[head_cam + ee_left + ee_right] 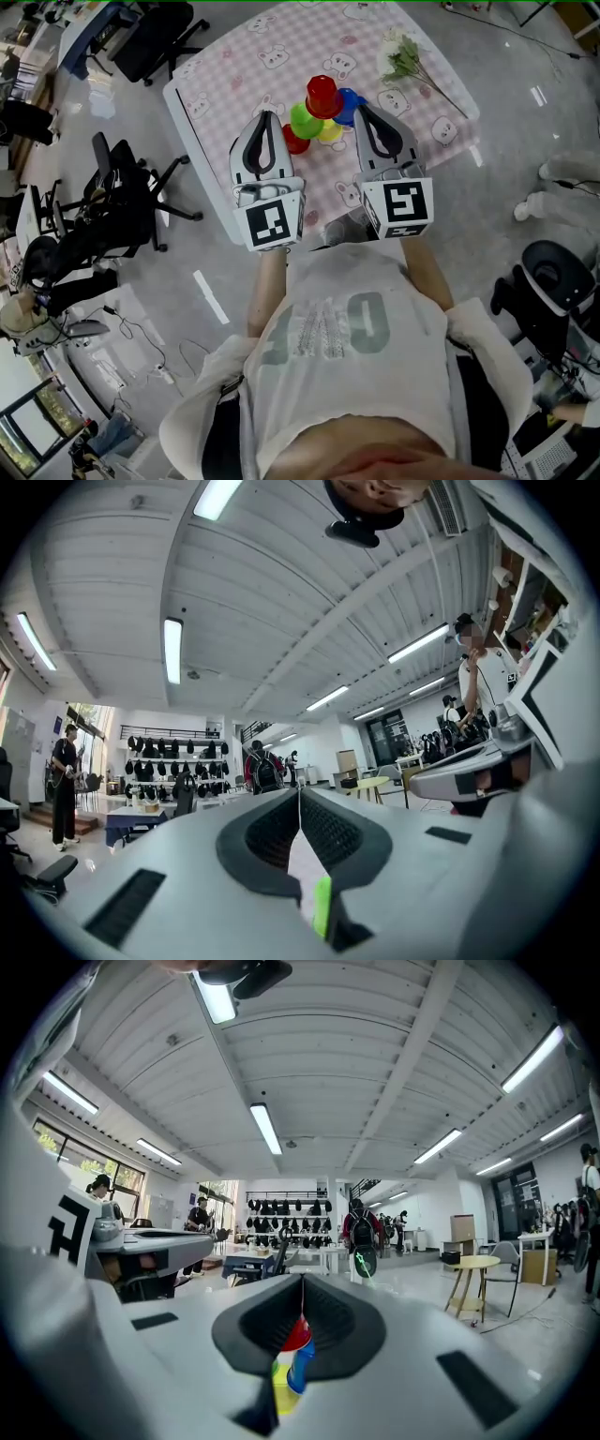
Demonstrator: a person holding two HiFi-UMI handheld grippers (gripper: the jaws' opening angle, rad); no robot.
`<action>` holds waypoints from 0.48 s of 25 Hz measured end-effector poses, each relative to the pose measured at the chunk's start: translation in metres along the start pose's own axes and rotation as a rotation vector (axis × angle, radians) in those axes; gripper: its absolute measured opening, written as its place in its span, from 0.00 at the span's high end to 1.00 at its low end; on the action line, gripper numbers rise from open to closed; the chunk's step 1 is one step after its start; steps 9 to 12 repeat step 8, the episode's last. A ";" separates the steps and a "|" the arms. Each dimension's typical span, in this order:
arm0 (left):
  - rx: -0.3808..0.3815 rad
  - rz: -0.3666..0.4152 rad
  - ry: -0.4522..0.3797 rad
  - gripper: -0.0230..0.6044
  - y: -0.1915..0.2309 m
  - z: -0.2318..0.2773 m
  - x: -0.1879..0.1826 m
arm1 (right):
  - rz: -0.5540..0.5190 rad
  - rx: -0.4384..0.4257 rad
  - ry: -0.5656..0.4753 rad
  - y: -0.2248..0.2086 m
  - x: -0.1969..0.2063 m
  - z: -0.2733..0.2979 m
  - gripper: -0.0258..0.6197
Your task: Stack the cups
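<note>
The counter (217,58) has a soft pink cloth (272,80) on it, with little squares and bear faces. The cups sit in a tight bunch near the middle of the cloth. They look like smooth, shiny plastic, and they are round.

A red cup (323,97) is the highest one. It stands straight up on the others, with its long way going up and down. I cannot tell if its open end is up or down. A green cup (304,121) is at its left and a blue cup (350,105) at its right. A yellow cup (331,132) is on the near side, and a small dark red cup (294,142) sits low at the near left.

The left hand-held gripper (267,115) is closed, with nothing in it. Its ribbed black pads (272,832) meet at the tip. The tip points at the green cup and the small dark red cup.

The right hand-held gripper (359,109) is closed too, and it is empty. Its tip is just beside the blue cup. I cannot tell if it touches.

Both grippers are smooth grey shells, and each one has a white cube with black square marks.

A bunch of white flowers (401,54) with green leaves lies at the far right corner of the cloth. Its thin stem points to the right edge. Black office chairs (127,202) stand on the shiny grey floor (497,122).
</note>
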State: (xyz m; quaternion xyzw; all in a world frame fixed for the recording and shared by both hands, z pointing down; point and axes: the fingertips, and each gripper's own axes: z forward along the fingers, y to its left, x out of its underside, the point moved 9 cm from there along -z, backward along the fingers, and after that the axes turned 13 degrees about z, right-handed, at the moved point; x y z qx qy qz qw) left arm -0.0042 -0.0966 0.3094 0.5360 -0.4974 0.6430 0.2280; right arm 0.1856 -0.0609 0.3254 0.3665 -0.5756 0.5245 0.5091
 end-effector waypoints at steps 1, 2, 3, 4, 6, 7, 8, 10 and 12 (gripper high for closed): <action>0.000 -0.001 -0.003 0.92 0.000 0.000 0.000 | -0.003 0.003 0.001 0.000 0.001 0.000 0.91; -0.002 -0.001 -0.006 0.92 0.000 -0.001 0.001 | -0.002 0.005 0.002 -0.001 0.001 0.000 0.91; -0.004 0.001 -0.004 0.92 0.001 -0.001 0.002 | 0.000 0.006 0.002 -0.001 0.002 0.000 0.91; -0.005 0.003 0.001 0.92 0.001 -0.002 0.002 | 0.002 0.005 0.003 -0.002 0.002 0.000 0.91; -0.010 0.002 0.007 0.92 0.003 -0.004 0.003 | 0.001 -0.002 0.007 -0.001 0.003 0.001 0.91; -0.013 0.001 0.010 0.92 0.004 -0.004 0.003 | -0.001 -0.006 0.009 0.000 0.004 0.002 0.91; -0.017 0.001 0.012 0.92 0.005 -0.005 0.003 | -0.003 -0.010 0.012 0.001 0.005 0.003 0.91; -0.017 0.001 0.012 0.92 0.005 -0.005 0.003 | -0.003 -0.010 0.012 0.001 0.005 0.003 0.91; -0.017 0.001 0.012 0.92 0.005 -0.005 0.003 | -0.003 -0.010 0.012 0.001 0.005 0.003 0.91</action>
